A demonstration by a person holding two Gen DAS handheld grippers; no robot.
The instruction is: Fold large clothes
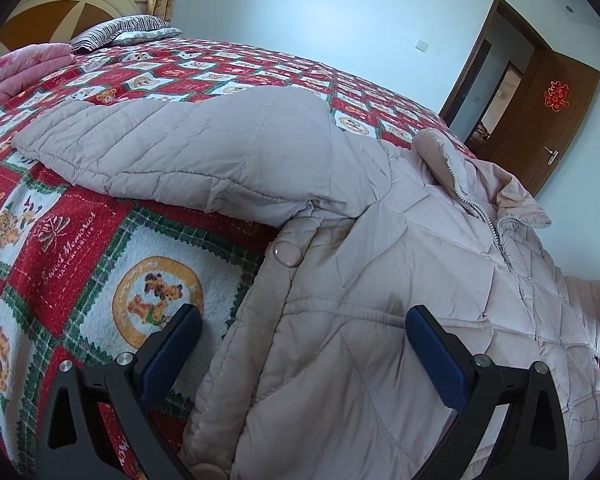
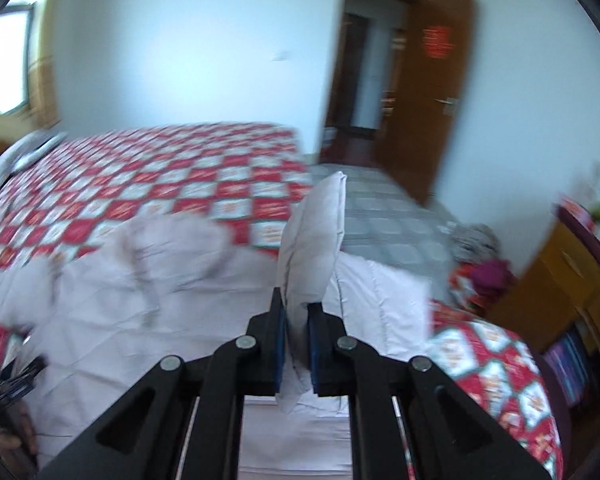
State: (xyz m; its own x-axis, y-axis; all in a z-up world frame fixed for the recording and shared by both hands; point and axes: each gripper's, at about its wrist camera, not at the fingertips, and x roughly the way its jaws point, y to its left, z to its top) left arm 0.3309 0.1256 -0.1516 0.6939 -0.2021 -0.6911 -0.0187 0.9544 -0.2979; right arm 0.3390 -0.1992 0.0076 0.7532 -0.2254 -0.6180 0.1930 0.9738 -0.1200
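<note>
Bedroom, teddy-print bedspread under quilted beige coat. My left gripper hangs spread over its near hem; right gripper pinches a lifted sleeve.

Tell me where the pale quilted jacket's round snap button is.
In the left wrist view, the round snap button sits left of centre on the pale quilted jacket, under its spread sleeve, beside the red teddy-bear bedspread.

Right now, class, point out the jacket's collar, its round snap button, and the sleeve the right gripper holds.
collar (image 1: 516,200): left wrist view, folded edge.
snap button (image 1: 287,253): left wrist view, centre.
sleeve (image 2: 314,240): right wrist view, above the pads.
</note>
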